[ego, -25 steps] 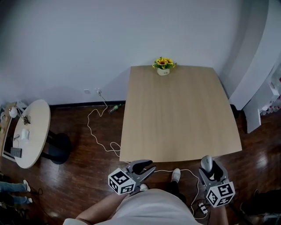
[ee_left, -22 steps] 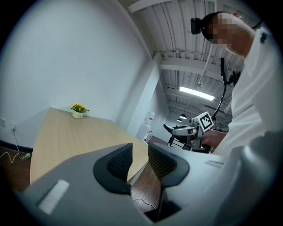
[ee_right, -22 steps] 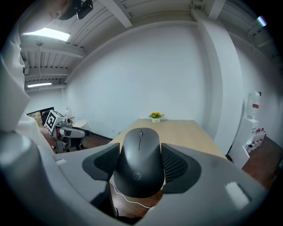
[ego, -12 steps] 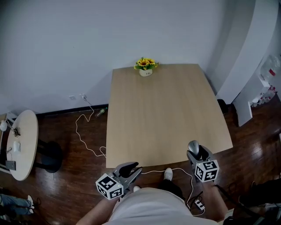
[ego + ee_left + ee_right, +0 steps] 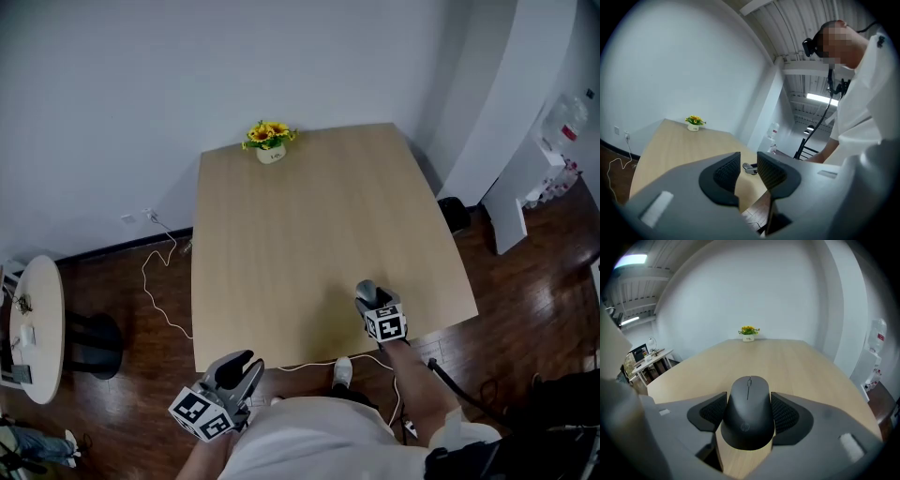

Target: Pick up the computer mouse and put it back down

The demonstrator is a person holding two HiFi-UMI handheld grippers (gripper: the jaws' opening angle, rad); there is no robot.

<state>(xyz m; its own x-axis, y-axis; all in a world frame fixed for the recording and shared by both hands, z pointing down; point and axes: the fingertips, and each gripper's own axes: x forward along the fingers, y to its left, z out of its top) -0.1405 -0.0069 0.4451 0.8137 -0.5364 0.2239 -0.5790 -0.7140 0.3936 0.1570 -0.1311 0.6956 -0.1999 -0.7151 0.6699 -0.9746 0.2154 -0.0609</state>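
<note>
A dark grey computer mouse sits between the pads of my right gripper, which is shut on its sides. In the head view this gripper hangs over the front right part of the light wooden table, tilted downward, with the mouse at its tip. Whether the mouse touches the tabletop I cannot tell. My left gripper is off the table, in front of its near edge over the floor. Its jaws stand a narrow gap apart with nothing between them.
A small pot of yellow flowers stands at the table's far edge. A white cable lies on the dark wood floor to the left, near a round side table. White panels lean at the right wall.
My right gripper has carried the mouse from in front of the table's near edge forward and down over the tabletop. The left gripper shifted slightly. The head view has swung, so the table sits further left.
</note>
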